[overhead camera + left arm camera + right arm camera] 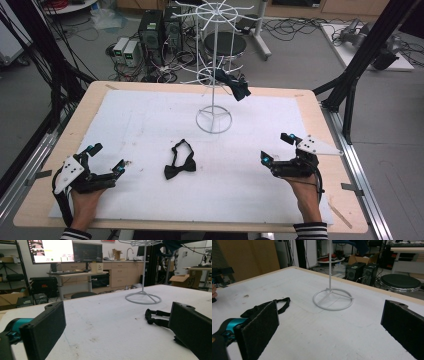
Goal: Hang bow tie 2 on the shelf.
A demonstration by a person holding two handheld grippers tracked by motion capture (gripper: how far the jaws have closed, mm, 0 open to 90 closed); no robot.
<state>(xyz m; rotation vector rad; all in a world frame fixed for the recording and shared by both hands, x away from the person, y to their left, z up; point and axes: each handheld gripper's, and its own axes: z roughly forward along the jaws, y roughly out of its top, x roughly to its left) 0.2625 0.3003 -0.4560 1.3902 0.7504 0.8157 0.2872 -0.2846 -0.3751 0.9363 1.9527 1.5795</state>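
Two hand-held grippers rest at the near edge of a white-covered table (150, 107), both with jaws spread wide and holding nothing. The left gripper (106, 157) sits at the near left corner, the right gripper (276, 147) at the near right, and between them, apart from both, a black bow tie (180, 165) lies flat with its strap looped behind it. Farther back stands a white wire rack (214, 65), where a second, darker bow tie (235, 85) already hangs from a lower arm.

The likely trouble, should either gripper go for the tie on the table: a pinch on the thin strap alone could leave the bow dangling and twisting, and a careless approach could nudge the light rack on its ring base (it looks easy to tip).

In each gripper view a jaw covers part of the tie, the rack's top is cut off, and its hooks are too fine to make out.
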